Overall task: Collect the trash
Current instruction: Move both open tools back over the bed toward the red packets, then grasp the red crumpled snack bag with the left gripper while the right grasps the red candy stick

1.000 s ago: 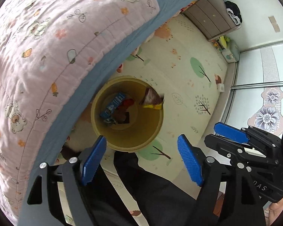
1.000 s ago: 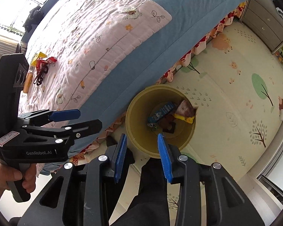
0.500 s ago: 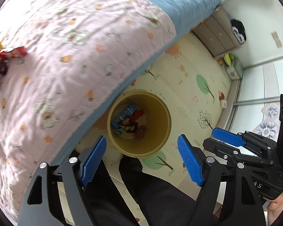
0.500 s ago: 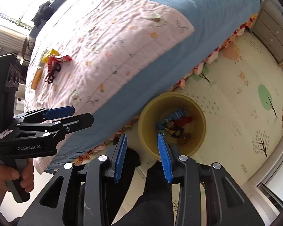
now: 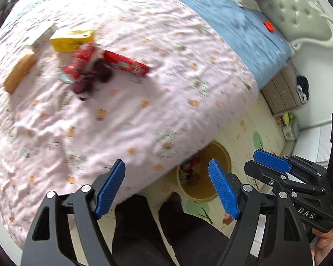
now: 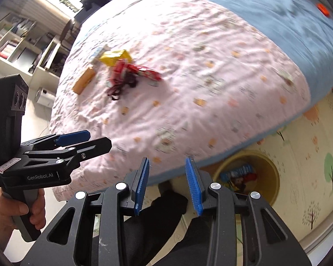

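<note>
A pile of trash lies on the pink quilt: a yellow packet [image 5: 72,41], a red wrapper [image 5: 84,61], a long red box [image 5: 127,63], a dark tangled piece [image 5: 88,81] and an orange stick [image 5: 20,73]. The pile also shows in the right wrist view [image 6: 122,71]. A yellow bin [image 5: 207,177] with several wrappers inside stands on the floor by the bed, also in the right wrist view [image 6: 250,177]. My left gripper [image 5: 166,188] is open and empty above the bed edge. My right gripper [image 6: 167,182] is open and empty, to its right.
The bed's blue sheet [image 5: 230,20] and padded headboard [image 5: 299,8] lie beyond. A drawer chest [image 5: 282,93] stands by the wall. Shelves [image 6: 22,44] are at the far left. The person's dark legs [image 5: 166,232] stand on the patterned floor mat [image 6: 310,155].
Both grippers have swung up and away from the bin toward the bed. The trash pile on the quilt has come into full view. The bin has slid to the lower right.
</note>
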A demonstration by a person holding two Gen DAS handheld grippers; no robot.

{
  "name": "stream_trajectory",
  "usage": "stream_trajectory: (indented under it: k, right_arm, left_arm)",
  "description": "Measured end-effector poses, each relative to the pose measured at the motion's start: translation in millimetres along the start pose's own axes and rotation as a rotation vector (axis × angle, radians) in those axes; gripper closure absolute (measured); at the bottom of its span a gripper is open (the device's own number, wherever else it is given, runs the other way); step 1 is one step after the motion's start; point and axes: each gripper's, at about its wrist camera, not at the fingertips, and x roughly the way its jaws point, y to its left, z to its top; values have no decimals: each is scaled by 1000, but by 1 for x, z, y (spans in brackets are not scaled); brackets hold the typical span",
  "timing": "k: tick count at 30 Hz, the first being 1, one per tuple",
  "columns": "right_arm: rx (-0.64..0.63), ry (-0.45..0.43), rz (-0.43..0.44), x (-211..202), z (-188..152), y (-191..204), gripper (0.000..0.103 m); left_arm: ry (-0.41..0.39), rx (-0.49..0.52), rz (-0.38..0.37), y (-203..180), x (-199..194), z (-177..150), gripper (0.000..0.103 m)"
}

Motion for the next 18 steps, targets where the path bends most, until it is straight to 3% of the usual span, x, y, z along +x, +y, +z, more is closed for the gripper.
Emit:
stream_trajectory:
  k: [4,9,18]
  right_arm:
    - [-63,-7,8,22,28,44,68]
    - [-99,-31,8,43,63,89,68]
    - [-128,-57,-31,57,100,118,68]
  left_arm:
    - [-45,-76,11,53,-21,16,26]
    - [-93,-76,29,97,-40,40,26]
    - [-81,-77,31,133,-36,66,26]
